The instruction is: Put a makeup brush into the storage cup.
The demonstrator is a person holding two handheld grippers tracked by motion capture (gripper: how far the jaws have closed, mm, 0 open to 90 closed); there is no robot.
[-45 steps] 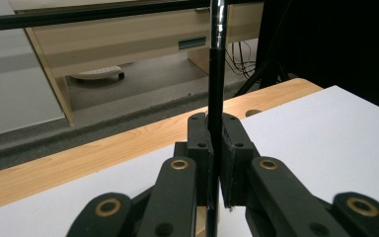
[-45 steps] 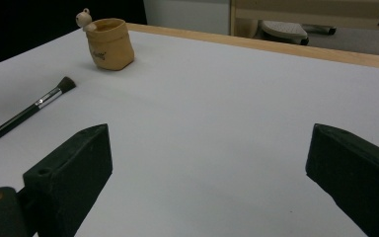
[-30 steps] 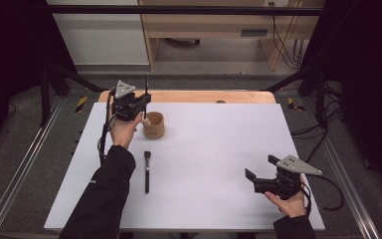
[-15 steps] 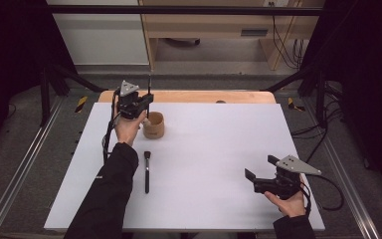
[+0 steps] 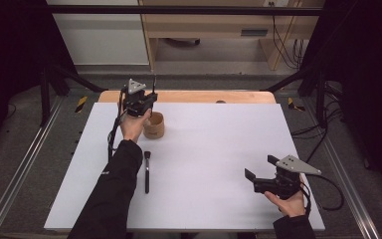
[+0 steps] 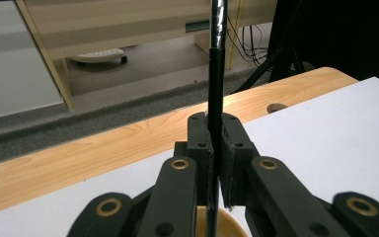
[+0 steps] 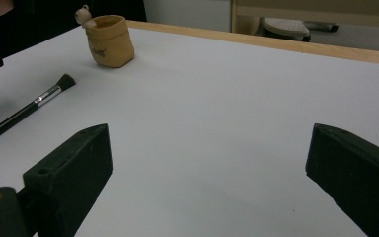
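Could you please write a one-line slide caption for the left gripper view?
Left claw shut on an upright thin black handle, held above a tan cup near the table's wooden edge.

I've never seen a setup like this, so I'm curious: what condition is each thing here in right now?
Left hand-held gripper: shut on a thin black stick, held above the pot.
Thin black stick: upright, clamped between the jaws.
Right hand-held gripper: open, holding nothing, low over the table.
Pot: upright on the table, mouth open.
Brush: lying flat, untouched.

The thin black rod point(image 6: 216, 74) runs off the top edge; the tan cup point(image 6: 217, 224) is cut off at bottom centre.
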